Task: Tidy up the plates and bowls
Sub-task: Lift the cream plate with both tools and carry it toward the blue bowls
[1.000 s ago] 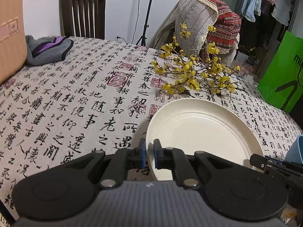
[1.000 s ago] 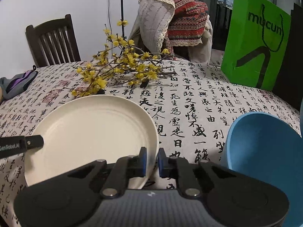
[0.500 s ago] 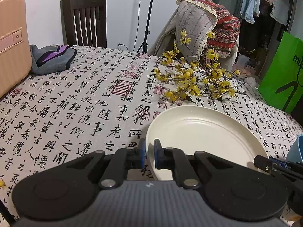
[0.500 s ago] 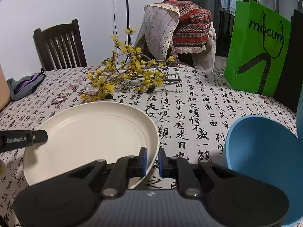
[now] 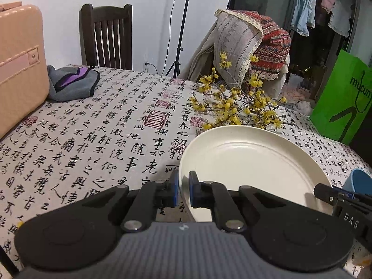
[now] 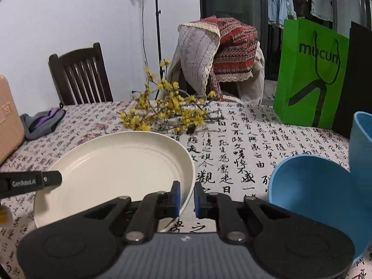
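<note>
Plate (image 5: 253,162), cream-coloured and round, was held up off the tablecloth (image 5: 93,125) by both tongs at once, tilted so that its far rim stood higher than the near one. The left gripper (image 5: 183,191) was clamped on the plate's left rim, its blue pads pressed to either side of the edge. The right gripper (image 6: 186,197) was clenched on the opposite rim in the same way, with the edge passing between its pads. In the right wrist view the tip of the left gripper was seen at the plate's far side; in the left wrist view the right gripper's tip was seen at the plate's right edge. Just beyond the plate a spray of yellow blossoms (image 5: 239,107) lay on the cloth, which was printed with black calligraphy. A blue bowl (image 6: 311,193) was seen close to the right of the plate, with a taller blue cup (image 6: 362,153) just behind it. Farther off a green paper bag (image 6: 309,74) stood at the table's edge, a grey and purple cloth (image 5: 72,83) lay near a peach-coloured case (image 5: 21,65), and a dark wooden chair (image 5: 107,37) was placed against the wall.
</note>
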A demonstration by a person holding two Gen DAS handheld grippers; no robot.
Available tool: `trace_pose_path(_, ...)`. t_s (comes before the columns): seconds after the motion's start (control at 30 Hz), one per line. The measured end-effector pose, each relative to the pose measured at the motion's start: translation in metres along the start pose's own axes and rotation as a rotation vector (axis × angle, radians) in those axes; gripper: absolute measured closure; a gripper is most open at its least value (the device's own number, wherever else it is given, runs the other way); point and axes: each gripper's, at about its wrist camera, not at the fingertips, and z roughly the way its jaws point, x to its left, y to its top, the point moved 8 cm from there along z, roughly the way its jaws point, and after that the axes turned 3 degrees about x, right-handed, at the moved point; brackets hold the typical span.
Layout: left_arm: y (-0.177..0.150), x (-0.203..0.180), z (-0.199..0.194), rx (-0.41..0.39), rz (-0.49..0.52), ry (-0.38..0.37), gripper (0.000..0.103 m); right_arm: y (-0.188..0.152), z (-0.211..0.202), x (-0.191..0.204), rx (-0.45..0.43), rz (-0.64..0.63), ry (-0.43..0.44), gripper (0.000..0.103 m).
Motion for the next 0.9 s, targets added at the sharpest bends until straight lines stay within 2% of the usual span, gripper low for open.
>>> trace_pose_path(0.67, 0.000, 0.020, -0.096, -0.109, 0.004, -0.002, 0.094, -0.001, -0.080, 0.026, -0.098, 0.039, 0.078, 0.091)
trace_pose_path(0.9, -0.008, 0.027, -0.119, -0.122, -0.001, -0.002, 0.094, -0.007, -0.108, 0.033, -0.120, 0.046, 0.092, 0.091)
